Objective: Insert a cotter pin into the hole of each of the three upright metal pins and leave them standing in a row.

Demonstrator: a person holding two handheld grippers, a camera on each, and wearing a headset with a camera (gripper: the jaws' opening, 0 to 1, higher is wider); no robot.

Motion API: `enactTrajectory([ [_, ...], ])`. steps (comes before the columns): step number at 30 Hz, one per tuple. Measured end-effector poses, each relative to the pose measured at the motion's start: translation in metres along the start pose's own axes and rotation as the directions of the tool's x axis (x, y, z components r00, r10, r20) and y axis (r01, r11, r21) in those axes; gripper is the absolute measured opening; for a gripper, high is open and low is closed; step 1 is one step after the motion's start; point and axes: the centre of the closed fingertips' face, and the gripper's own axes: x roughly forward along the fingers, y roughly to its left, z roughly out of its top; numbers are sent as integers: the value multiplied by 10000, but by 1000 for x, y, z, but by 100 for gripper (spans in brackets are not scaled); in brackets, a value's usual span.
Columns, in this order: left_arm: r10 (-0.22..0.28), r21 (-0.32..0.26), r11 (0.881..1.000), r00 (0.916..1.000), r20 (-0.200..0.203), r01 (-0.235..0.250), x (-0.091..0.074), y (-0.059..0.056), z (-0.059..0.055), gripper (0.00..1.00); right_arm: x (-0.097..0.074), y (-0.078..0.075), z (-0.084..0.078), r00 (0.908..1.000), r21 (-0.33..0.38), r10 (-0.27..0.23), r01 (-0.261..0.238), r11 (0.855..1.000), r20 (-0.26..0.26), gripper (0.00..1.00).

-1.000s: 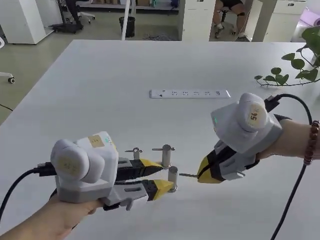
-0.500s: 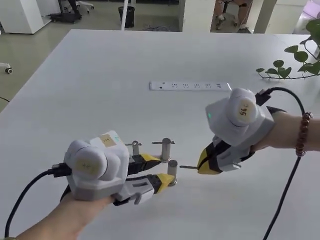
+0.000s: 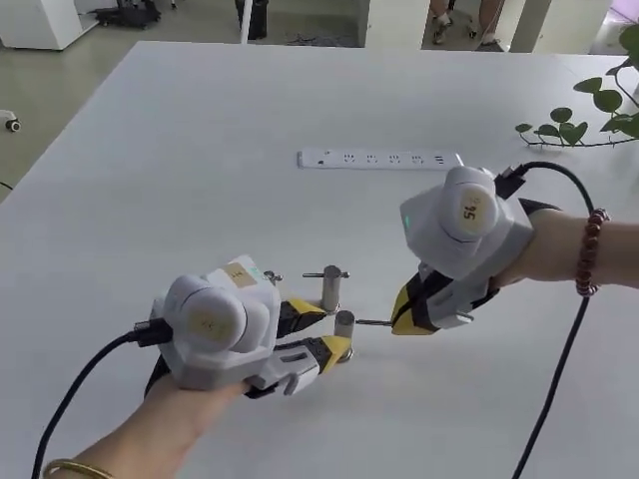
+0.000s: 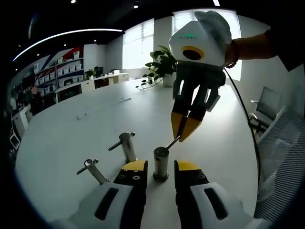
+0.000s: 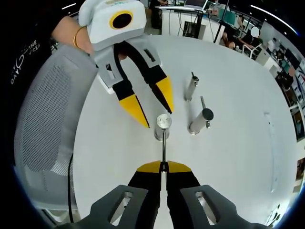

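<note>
The third and last insertion is under way; the middle pin and end pin are standing on the table, apparently already fitted. The left gripper is flanking the third pin low down, jaws apart, a sliver of gap showing each side; that pin is standing upright. The right gripper is pinching the cotter in closed jaws, its tip at the pin's head; touching or just short, I cannot tell. Judged next: the tip is needing alignment with the cross-hole, which I cannot make out, then a straight push. Against the frame a second ago, the head camera is looking from a shifted angle; grippers and cotter are sitting much as before, entry not yet made.
</note>
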Motion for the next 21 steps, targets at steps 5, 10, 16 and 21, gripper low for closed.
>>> enactTrajectory([
  [5, -56, -92, 9999, 9999, -114, 55, 4, 0, -2, 18, 1, 1, 3, 10000, -63, 76, -77, 10000, -48, 0],
  [10, -73, -125, 9999, 9999, -145, 71, 7, 0, -3, 16, 1, 1, 6, 9999, -129, 103, -104, 9999, -96, 0],
  [16, -132, -139, 9998, 9997, -190, 130, 10, -1, -5, 13, 2, 0, 9, 9997, -292, 159, -165, 9994, -202, 0],
  [21, -117, -187, 9998, 9997, -237, 112, 12, 1, -7, 12, 4, -2, 12, 9992, -492, 151, -169, 9986, -362, 0],
])
